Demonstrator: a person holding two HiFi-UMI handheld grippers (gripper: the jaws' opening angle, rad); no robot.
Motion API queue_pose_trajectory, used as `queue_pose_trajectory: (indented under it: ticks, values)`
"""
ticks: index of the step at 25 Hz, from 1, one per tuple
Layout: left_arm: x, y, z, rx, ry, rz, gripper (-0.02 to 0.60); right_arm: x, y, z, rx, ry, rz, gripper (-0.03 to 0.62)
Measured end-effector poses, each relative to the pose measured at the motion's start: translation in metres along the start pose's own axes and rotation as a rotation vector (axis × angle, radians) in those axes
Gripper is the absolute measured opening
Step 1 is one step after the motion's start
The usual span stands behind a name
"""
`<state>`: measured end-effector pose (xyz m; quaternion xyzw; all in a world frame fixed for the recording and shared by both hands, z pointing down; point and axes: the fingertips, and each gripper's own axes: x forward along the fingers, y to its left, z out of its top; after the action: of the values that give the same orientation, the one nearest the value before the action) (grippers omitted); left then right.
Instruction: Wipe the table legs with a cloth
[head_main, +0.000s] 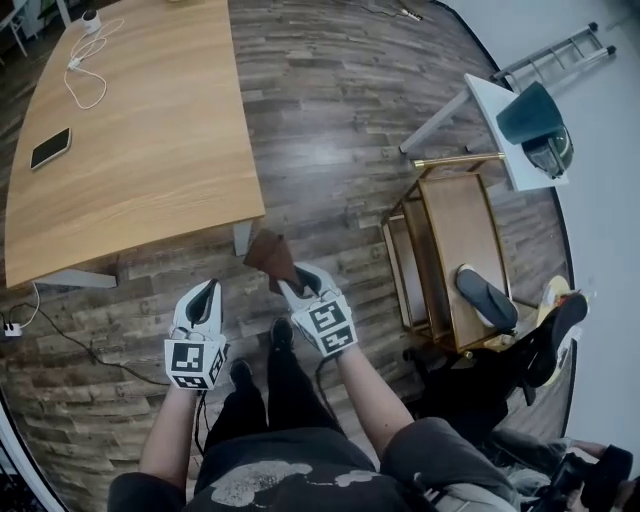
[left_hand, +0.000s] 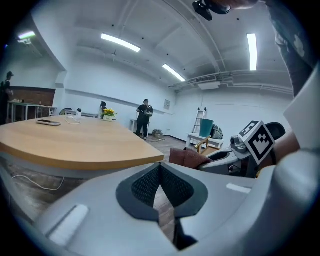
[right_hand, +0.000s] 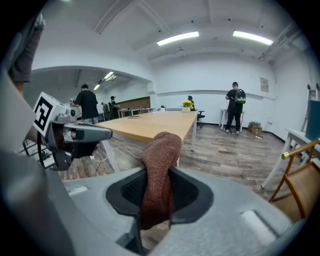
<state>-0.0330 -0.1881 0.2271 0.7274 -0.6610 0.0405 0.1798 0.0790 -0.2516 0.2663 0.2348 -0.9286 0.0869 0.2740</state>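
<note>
Cloth (right_hand: 159, 175) is clamped in the right gripper (head_main: 297, 285) and sticks out ahead of its fingers. Just beyond it, slightly left, stands the table leg (head_main: 241, 237). The left gripper (head_main: 205, 298) is alongside, jaws together and empty.

Brown knit cloth (right_hand: 159, 170) — bunched upright, near the table leg (head_main: 241, 238).

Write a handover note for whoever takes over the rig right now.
Right gripper: shut on the brown cloth, which sticks out past the jaws.
Left gripper: shut, empty, beside the right one.
Table: its near corner leg is just ahead of the cloth; contact can't be told.
Done: cloth in hand.
To do: wipe this leg, then the others.
</note>
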Motion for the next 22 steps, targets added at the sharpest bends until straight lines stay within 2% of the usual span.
queue_pose_trajectory:
  ticks: [5,11,17,22]
  values:
    - [-0.051,-0.019,0.023,0.000,-0.018,-0.045,0.018,-0.046,0.054,0.028,0.097,-0.065,-0.015,0.095]
    - [-0.087,-0.048,0.027,0.009,-0.039,-0.112,0.018,-0.097,0.097,0.019,0.126,-0.056,-0.041,0.095]
    - [-0.120,-0.060,0.026,-0.017,-0.040,-0.101,0.018,-0.123,0.119,0.004,0.182,-0.053,-0.043,0.095]
    - [-0.151,-0.070,0.019,-0.013,-0.045,-0.060,0.018,-0.140,0.142,0.000,0.123,-0.059,0.013,0.095]
